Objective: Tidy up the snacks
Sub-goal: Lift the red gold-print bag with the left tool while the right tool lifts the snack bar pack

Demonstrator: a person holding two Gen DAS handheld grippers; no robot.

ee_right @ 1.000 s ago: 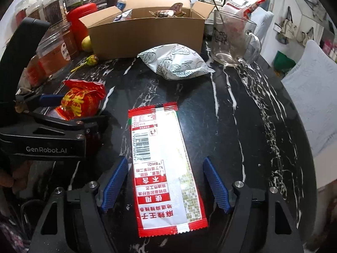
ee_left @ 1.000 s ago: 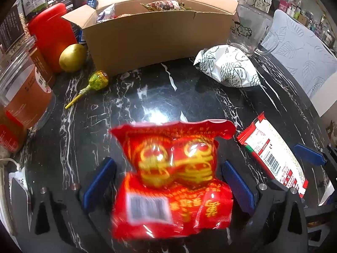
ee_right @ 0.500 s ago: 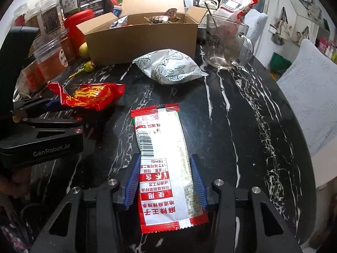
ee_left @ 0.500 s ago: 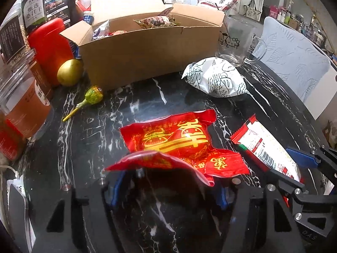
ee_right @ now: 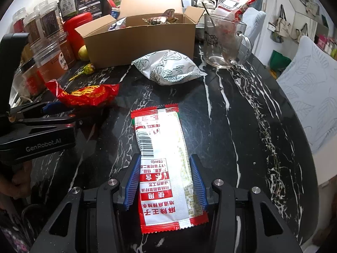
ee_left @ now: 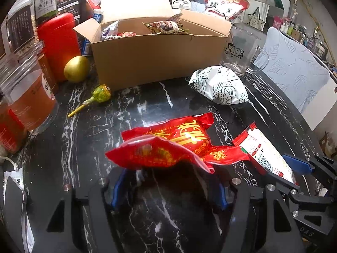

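Note:
My left gripper (ee_left: 168,186) is shut on the near edge of a red snack bag with gold print (ee_left: 174,145) and holds it lifted above the black marble table (ee_left: 130,113); the bag also shows in the right wrist view (ee_right: 88,94). My right gripper (ee_right: 165,181) is shut on a long red-and-white snack packet (ee_right: 162,154), its blue pads pressing both long edges; the packet also shows in the left wrist view (ee_left: 263,149). An open cardboard box (ee_left: 155,52) with several snacks inside stands at the back. A white patterned snack bag (ee_left: 219,86) lies in front of it.
A green lollipop (ee_left: 99,94) and a yellow fruit (ee_left: 76,68) lie left of the box. A red canister (ee_left: 56,40) and clear jars (ee_left: 27,97) line the left edge. A glass mug (ee_left: 242,50) stands right of the box. A cushioned chair (ee_left: 294,69) is beyond the table.
My left gripper closed on the red bag and lifted its near edge off the table. My right gripper closed its pads onto the long packet.

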